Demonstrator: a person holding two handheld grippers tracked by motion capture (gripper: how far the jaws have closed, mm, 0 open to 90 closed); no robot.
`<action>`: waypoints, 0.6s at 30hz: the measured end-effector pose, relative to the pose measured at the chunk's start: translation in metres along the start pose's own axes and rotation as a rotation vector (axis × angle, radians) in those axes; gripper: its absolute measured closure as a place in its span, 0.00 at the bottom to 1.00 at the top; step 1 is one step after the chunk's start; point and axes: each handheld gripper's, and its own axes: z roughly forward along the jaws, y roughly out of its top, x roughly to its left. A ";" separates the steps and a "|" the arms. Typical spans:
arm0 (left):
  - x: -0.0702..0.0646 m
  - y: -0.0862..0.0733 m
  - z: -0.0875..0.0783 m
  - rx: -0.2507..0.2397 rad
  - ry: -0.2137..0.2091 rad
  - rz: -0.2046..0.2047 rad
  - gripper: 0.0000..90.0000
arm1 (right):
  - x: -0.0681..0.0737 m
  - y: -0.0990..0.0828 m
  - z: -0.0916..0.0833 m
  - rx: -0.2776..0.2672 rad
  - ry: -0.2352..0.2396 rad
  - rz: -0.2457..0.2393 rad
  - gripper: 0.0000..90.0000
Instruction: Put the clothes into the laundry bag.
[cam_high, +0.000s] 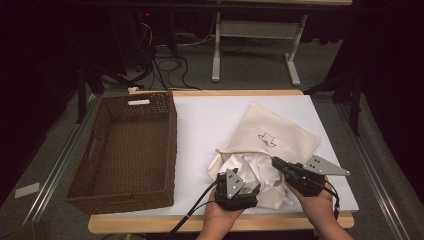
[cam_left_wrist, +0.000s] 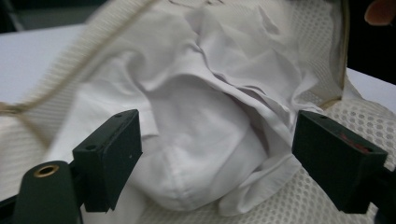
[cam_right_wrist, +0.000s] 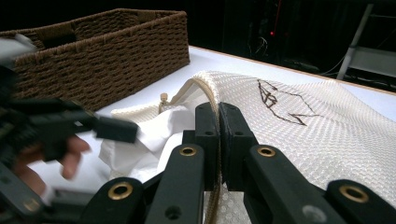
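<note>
Hidden: white cloth (cam_left_wrist: 201, 140) is lying half inside the mesh bag (cam_high: 270, 137), its far part covered.
Left gripper (cam_high: 248, 192): jaws spreading wide around the cloth — not pressing.
Right gripper (cam_right_wrist: 218, 140): pinching the bag's rim (cam_right_wrist: 208, 95) — jaws pressed together.

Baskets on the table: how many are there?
1. The brown woven basket stands on the left side of the table, beside the mesh bag. It also appears in the right gripper view.

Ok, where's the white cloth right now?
In the high view the white cloth sits bunched in the mouth of the mesh bag, right of the basket, just ahead of the open left gripper.
</note>
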 end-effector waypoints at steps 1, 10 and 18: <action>0.003 0.001 -0.004 -0.009 0.016 -0.004 0.17 | 0.000 0.000 0.000 -0.001 0.003 0.002 0.98; 0.061 -0.009 0.012 0.121 0.090 -0.117 0.52 | 0.002 0.001 0.002 0.002 0.006 -0.002 0.97; 0.026 0.007 -0.001 0.019 0.012 -0.064 0.98 | 0.001 0.000 0.001 0.002 0.001 0.003 0.97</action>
